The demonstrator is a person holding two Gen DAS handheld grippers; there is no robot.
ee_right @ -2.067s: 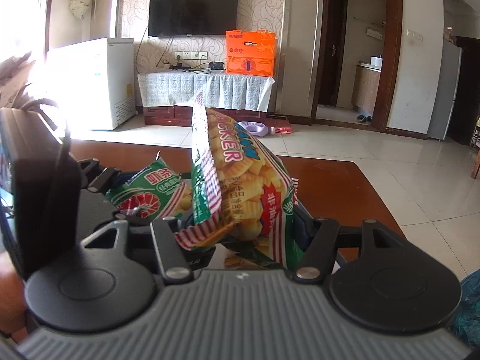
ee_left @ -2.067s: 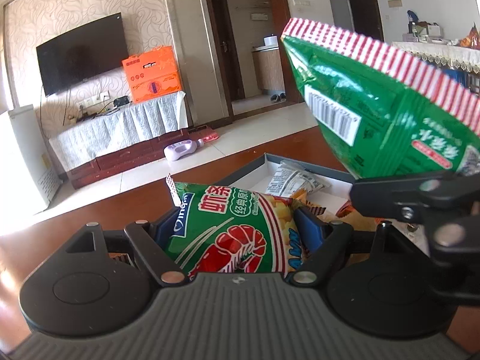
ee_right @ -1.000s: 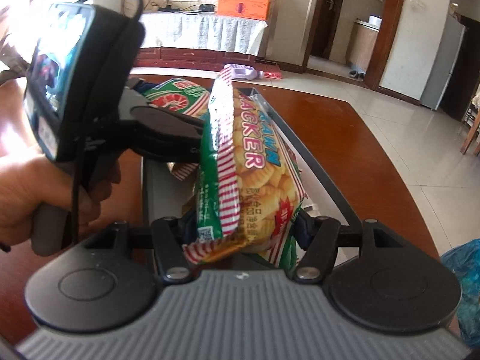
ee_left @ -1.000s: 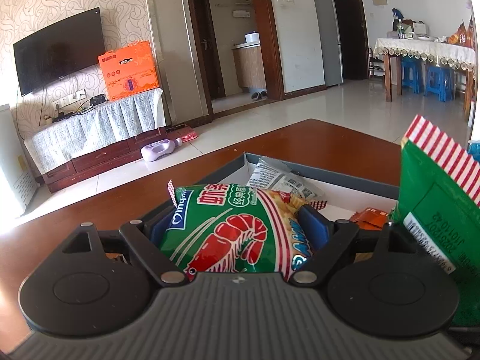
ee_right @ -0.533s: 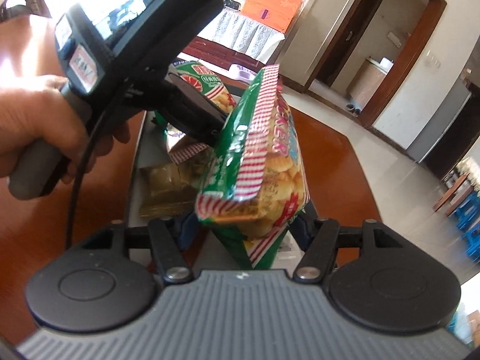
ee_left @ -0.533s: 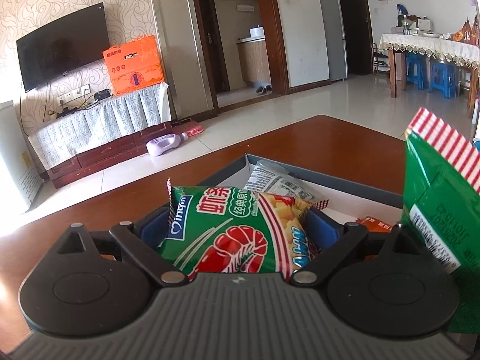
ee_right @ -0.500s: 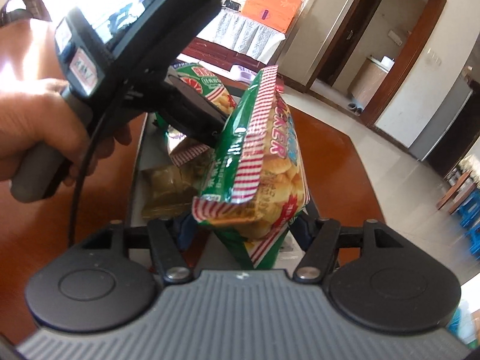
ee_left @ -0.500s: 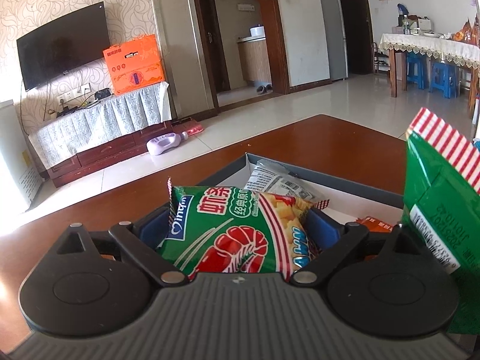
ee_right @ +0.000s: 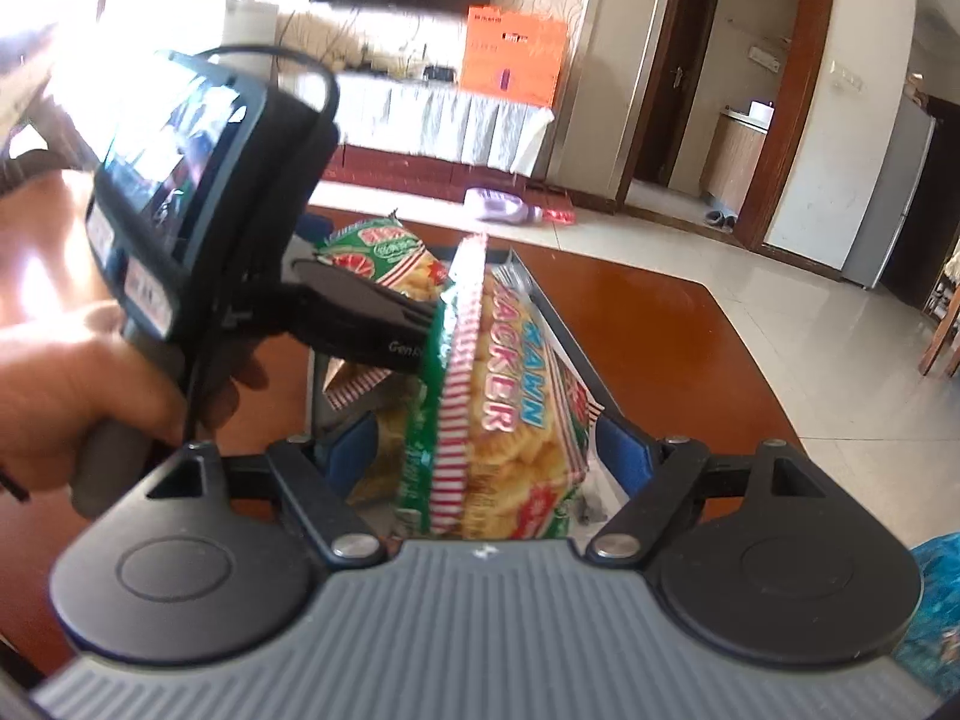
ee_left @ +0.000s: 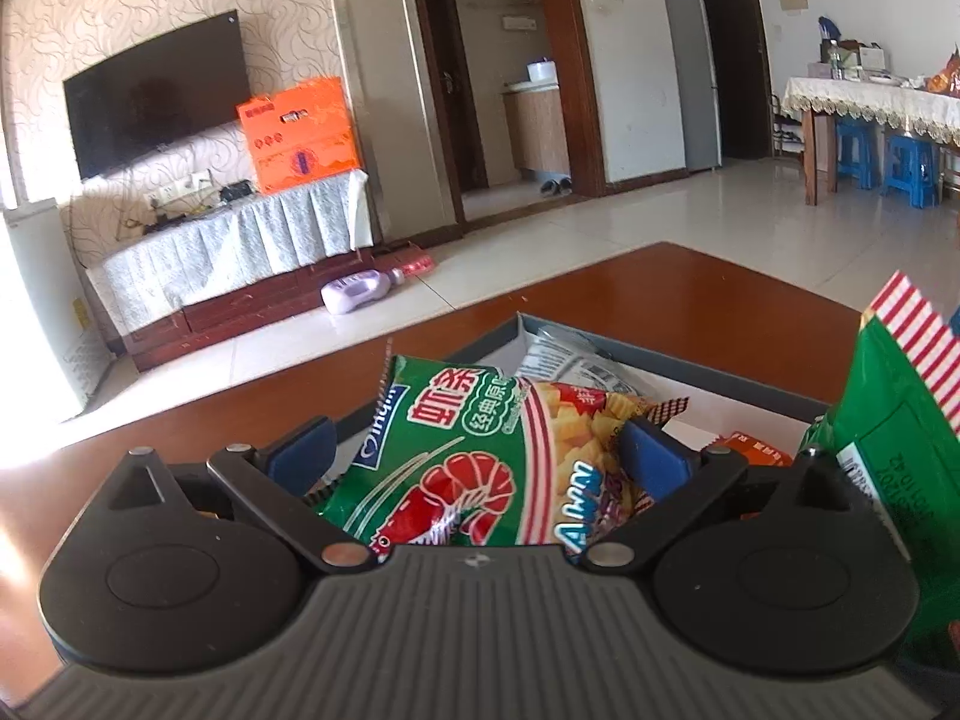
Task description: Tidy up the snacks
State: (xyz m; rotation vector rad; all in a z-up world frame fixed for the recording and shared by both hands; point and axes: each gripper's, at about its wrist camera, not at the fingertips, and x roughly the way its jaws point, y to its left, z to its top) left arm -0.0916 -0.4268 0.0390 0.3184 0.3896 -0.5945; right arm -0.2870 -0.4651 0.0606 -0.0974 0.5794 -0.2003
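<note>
My left gripper [ee_left: 477, 450] is shut on a green prawn cracker bag [ee_left: 474, 456] with a red prawn printed on it, held over a grey tray [ee_left: 690, 360]. My right gripper [ee_right: 489, 444] is shut on a second prawn cracker bag [ee_right: 510, 414], held edge-up over the same tray [ee_right: 570, 342]. That second bag shows at the right edge of the left wrist view [ee_left: 888, 432]. The left gripper with its bag [ee_right: 384, 258] sits just left of mine in the right wrist view.
The tray holds a silver packet [ee_left: 576, 366] and an orange packet [ee_left: 756, 450]. It rests on a brown wooden table [ee_left: 690, 300]. A hand [ee_right: 72, 396] holds the left gripper's handle. A blue bag [ee_right: 936, 600] lies at the right edge.
The right gripper's bag has come down from high above to tray level beside the left gripper. The left gripper's jaws have widened a little around its bag.
</note>
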